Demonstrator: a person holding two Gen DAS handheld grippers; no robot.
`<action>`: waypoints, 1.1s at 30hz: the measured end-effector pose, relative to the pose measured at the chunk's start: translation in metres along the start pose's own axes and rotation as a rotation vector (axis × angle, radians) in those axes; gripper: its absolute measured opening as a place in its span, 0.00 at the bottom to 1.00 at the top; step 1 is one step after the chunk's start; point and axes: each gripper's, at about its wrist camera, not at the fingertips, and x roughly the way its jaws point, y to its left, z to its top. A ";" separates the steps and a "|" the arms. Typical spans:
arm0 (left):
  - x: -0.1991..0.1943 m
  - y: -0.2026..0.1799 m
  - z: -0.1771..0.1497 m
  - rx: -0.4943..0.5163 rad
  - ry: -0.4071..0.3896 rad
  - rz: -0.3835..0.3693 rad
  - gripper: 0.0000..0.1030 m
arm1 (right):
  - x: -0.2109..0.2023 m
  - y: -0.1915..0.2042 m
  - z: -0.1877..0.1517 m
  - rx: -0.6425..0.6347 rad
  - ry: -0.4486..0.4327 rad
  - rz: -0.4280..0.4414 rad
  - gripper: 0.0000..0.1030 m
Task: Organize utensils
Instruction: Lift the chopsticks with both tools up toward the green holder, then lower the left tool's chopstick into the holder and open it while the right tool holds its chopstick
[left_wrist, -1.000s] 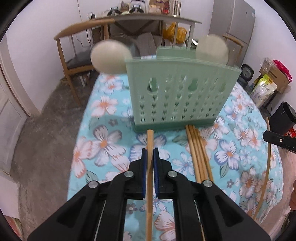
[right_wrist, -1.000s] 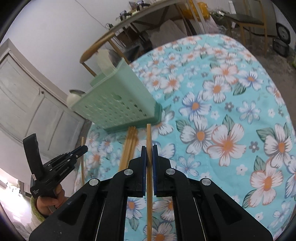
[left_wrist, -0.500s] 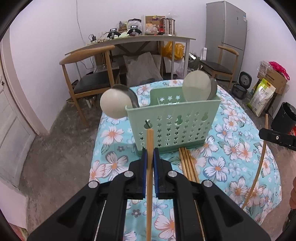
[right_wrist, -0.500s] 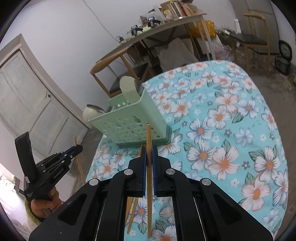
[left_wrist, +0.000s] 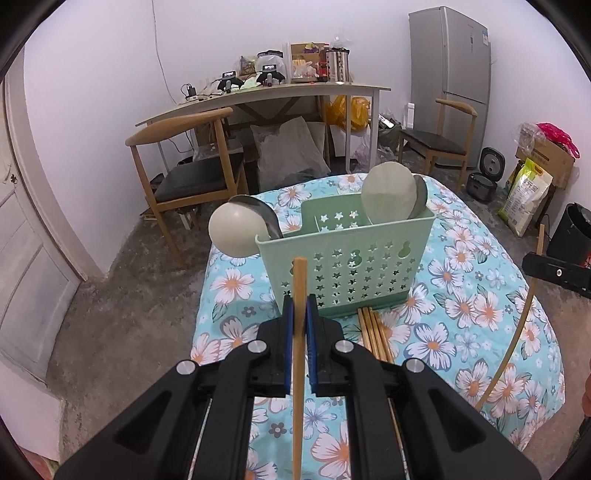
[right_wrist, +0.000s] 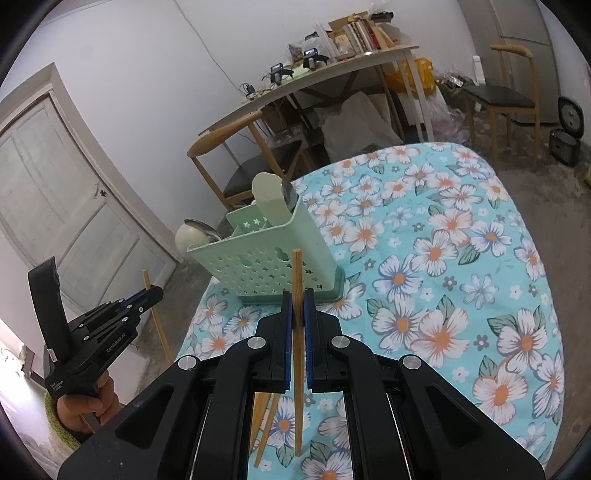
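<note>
Both lifted since a second ago: left gripper (left_wrist: 299, 328) and right gripper (right_wrist: 297, 325) each clamping one chopstick (left_wrist: 298, 295), basket (left_wrist: 347, 258) at 12 o'clock, ready for insertion.

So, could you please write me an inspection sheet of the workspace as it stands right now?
Surface: table under a floral tablecloth.
Job's things: green utensil basket upright, holding spoons; loose chopsticks lying in front of its base.
Clutter: nothing seen on the tablecloth apart from these.
Grippers: left claw shut on a chopstick; right claw shut on another chopstick; both raised above the table.
Cables: a cord runs down the wall to the desk.
Surroundings: crowded desk, wooden chairs, fridge, door, bags on the floor.
</note>
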 end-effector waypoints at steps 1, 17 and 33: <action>0.000 0.000 0.000 -0.001 -0.002 0.001 0.06 | -0.001 0.000 0.000 -0.003 -0.002 -0.002 0.04; -0.003 0.006 0.004 -0.041 -0.017 -0.049 0.06 | -0.005 -0.002 -0.002 0.007 -0.022 -0.017 0.04; -0.053 0.038 0.101 -0.184 -0.215 -0.290 0.06 | -0.012 -0.013 -0.003 0.038 -0.042 -0.020 0.04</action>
